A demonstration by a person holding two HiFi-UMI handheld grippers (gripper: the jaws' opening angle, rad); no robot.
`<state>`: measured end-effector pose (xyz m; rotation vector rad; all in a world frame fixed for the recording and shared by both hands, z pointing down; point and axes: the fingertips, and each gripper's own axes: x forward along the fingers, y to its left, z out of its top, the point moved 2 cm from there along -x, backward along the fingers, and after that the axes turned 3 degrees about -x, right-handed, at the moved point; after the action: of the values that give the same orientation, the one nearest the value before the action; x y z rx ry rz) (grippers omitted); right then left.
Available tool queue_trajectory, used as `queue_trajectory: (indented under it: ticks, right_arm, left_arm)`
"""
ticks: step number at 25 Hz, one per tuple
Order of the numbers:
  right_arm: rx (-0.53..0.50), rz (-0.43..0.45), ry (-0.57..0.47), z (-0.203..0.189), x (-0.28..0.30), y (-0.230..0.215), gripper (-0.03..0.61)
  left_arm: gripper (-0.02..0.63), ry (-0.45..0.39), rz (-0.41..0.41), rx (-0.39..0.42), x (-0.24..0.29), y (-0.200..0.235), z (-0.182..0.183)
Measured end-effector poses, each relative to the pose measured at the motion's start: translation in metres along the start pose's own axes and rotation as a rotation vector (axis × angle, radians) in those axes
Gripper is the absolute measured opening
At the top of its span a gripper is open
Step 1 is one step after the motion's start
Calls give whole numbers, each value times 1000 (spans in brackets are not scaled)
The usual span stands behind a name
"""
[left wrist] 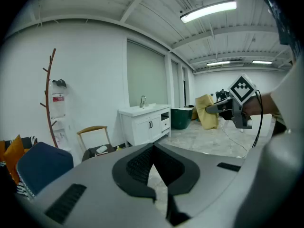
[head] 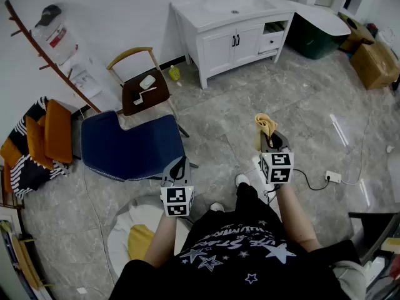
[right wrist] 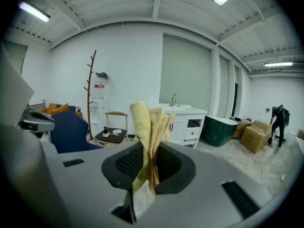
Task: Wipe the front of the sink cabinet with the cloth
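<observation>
one folded, nubby yellow cloth (right wrist: 142, 122) in the right claw (right wrist: 151, 151)

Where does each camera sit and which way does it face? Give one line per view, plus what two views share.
Head view: on the person's head, looking steeply down at the floor, sink cabinet, left gripper and right gripper; forearms and shirt show.
Left gripper view: on that gripper, facing the sink cabinet along shut, empty jaws; a hand shows.
Right gripper view: along jaws shut on the cloth, facing the sink cabinet.
Shared: both gripper views show the sink cabinet.
</observation>
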<state>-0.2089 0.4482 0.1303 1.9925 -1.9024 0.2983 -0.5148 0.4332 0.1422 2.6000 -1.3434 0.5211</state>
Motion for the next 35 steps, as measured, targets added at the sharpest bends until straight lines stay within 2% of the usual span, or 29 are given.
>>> queue_trajectory:
  ticks: [4,11,19,24,28,32,35]
  right_arm:
    - [2,3,-2,-6,-7,7,58]
    - [24,-1,-1,-9,-16,12,58]
    - [36,-4,-31,-9,-9,-22,60]
    - [88,0,-16,-27,21,-70,61]
    - [122,21,-1,-33,72,-125,61]
    - [137,70,-10,-23,138,-200,61]
    - [131,93,-31,-3,176,-267,61]
  left_arm:
    - [15,16,8,-5,-8,2,-15]
    - [15,-14,-11,-24,-14,2,-11]
    - [15,44,8,-75,-2,-7,-24]
    - [15,73,10,-49,37,-33,-15]
    - [15,105,60,-64,86,-52,2]
    - [15,126,131,-65,158,-82,34]
    - [15,115,170,-126,210,-109,66]
